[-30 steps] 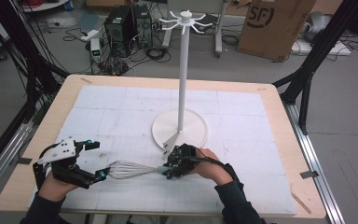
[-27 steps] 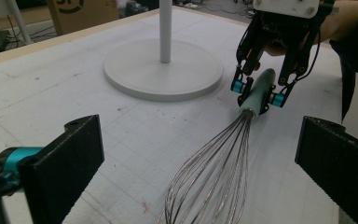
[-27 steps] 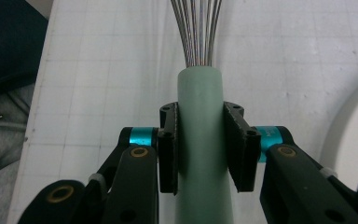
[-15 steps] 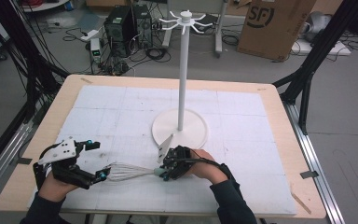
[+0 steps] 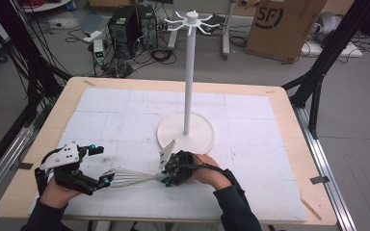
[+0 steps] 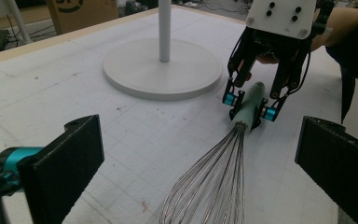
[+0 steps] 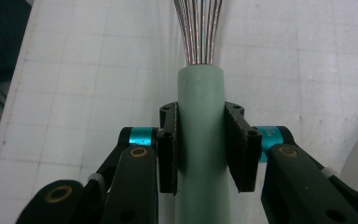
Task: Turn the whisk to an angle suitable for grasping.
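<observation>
- My right tool [image 5: 163, 177] is clamped on the pale green handle [image 7: 200, 140] of the whisk [image 5: 127, 178], a pad on each side. The handle is smooth and round, so I judge it could roll or slide between the pads once I lift.
- The whisk lies flat on the white mat [image 5: 125, 115] of the table [image 5: 289, 103], near the front edge, its wire loops [image 6: 205, 186] pointing toward my left tool [image 5: 99, 166]. My grip sits close to where the wires enter the handle, so I expect the long wire end to droop and pull the handle askew in the pads.
- My left tool stands wide open, with the wire loops reaching in between its jaws and nothing pressed. If I close it there, the thin wires may bend or spring out sideways instead of being held.
- If both tools pull at once in different directions, the whisk could twist out of the right one.
- The stand [image 5: 187, 86] rises just behind my right hand [image 5: 200, 168], its round base [image 5: 185, 134] near the tool. A careless upward swing could knock the pole and tip it.
- The hooks [image 5: 191, 20] at the top are high and small. I cannot tell whether the handle has a loop to hang by, so aiming for one could end in a drop.
</observation>
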Demonstrator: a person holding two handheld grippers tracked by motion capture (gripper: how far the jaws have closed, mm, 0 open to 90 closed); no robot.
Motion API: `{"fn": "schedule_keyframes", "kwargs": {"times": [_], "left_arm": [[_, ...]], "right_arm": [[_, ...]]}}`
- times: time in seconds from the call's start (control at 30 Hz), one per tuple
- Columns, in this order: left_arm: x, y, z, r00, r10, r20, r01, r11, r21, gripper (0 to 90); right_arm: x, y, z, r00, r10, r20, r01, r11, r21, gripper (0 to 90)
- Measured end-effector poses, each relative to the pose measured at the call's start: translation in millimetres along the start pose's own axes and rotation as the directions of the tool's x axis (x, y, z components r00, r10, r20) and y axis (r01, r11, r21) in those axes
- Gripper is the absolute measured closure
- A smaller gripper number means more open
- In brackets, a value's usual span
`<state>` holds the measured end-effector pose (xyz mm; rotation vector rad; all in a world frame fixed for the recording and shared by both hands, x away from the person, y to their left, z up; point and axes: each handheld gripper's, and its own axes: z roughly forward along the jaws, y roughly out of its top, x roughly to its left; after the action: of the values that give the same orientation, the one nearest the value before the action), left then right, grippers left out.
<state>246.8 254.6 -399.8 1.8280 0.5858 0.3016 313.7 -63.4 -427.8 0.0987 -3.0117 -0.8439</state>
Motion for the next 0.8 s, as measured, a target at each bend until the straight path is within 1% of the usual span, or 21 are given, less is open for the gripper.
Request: {"fn": "schedule_keyframes", "kwargs": {"times": [0.17,0.2,0.23,0.3,0.33,0.37,0.4,0.43,0.47,0.53,0.6,0.63,0.67,0.73,0.77,0.8], "left_arm": [[-0.2,-0.1,0.1,1.0000,0.002,-0.001,-0.002,1.0000,0.001,1.7],[-0.2,-0.1,0.1,1.0000,0.003,0.000,-0.003,1.0000,0.001,1.7],[-0.2,0.0,-0.1,1.0000,0.005,0.001,-0.005,1.0000,0.003,1.7],[-0.2,-0.1,0.1,1.0000,0.004,0.001,-0.004,1.0000,0.002,1.7],[-0.2,-0.1,0.1,1.0000,0.004,0.001,-0.004,1.0000,0.002,1.7],[-0.2,-0.1,0.2,1.0000,0.004,0.001,-0.004,1.0000,0.003,1.7],[-0.1,-0.1,0.2,1.0000,0.005,0.001,-0.005,1.0000,0.004,1.7],[-0.1,-0.2,0.2,1.0000,0.002,0.001,-0.002,1.0000,0.003,1.7],[-0.1,-0.1,-0.1,1.0000,0.002,0.000,-0.002,1.0000,0.004,1.7],[0.1,-0.1,-0.7,1.0000,0.003,0.003,-0.003,1.0000,0.001,1.7],[0.4,0.0,-0.8,1.0000,0.003,0.002,-0.003,1.0000,-0.001,1.7],[0.3,0.0,-0.8,1.0000,0.004,0.001,-0.004,1.0000,0.000,1.7],[0.1,-0.1,-0.7,1.0000,0.002,0.004,-0.002,1.0000,0.000,1.7],[-0.3,-0.1,-0.4,1.0000,0.001,0.004,-0.001,1.0000,0.000,1.7],[-0.3,-0.1,-0.5,1.0000,0.003,0.004,-0.003,1.0000,0.002,1.7],[-0.5,0.0,-0.6,1.0000,0.002,0.005,-0.002,1.0000,0.000,1.7]], "right_arm": [[0.2,4.7,3.8,0.9998,0.007,-0.018,-0.007,1.000,-0.008,68.7],[-0.3,4.9,4.5,0.9998,0.001,-0.018,-0.002,1.000,-0.013,68.6],[-0.1,5.2,4.3,0.9998,0.005,-0.017,-0.005,1.000,-0.012,68.5],[-0.3,4.7,4.7,0.9994,0.012,-0.032,-0.013,1.000,-0.027,68.1],[-0.4,4.6,4.0,0.9993,0.020,-0.032,-0.021,0.999,-0.032,67.4],[-0.8,4.7,2.7,0.9993,0.022,-0.029,-0.023,0.999,-0.035,65.2],[-1.6,4.3,1.2,0.9992,0.031,-0.025,-0.032,0.997,-0.063,63.8],[-1.8,4.1,-0.6,0.9987,0.042,-0.028,-0.045,0.996,-0.077,62.0],[-2.5,3.8,-2.0,0.9986,0.044,-0.030,-0.047,0.995,-0.089,62.0],[-3.1,2.8,-4.8,0.9987,0.046,-0.022,-0.048,0.994,-0.094,60.9],[-2.4,1.6,-8.0,0.9982,0.054,-0.027,-0.056,0.994,-0.089,58.9],[-1.6,1.2,-9.6,0.9984,0.053,-0.020,-0.055,0.994,-0.100,57.5],[-1.2,0.9,-12.2,0.9985,0.049,-0.023,-0.051,0.993,-0.106,57.1],[1.4,-0.3,-18.9,0.9972,0.069,-0.028,-0.072,0.990,-0.124,55.0],[1.5,-1.0,-22.6,0.9974,0.068,-0.026,-0.071,0.988,-0.139,54.8],[2.7,-2.5,-26.9,0.9966,0.079,-0.025,-0.082,0.985,-0.152,54.2]]}}
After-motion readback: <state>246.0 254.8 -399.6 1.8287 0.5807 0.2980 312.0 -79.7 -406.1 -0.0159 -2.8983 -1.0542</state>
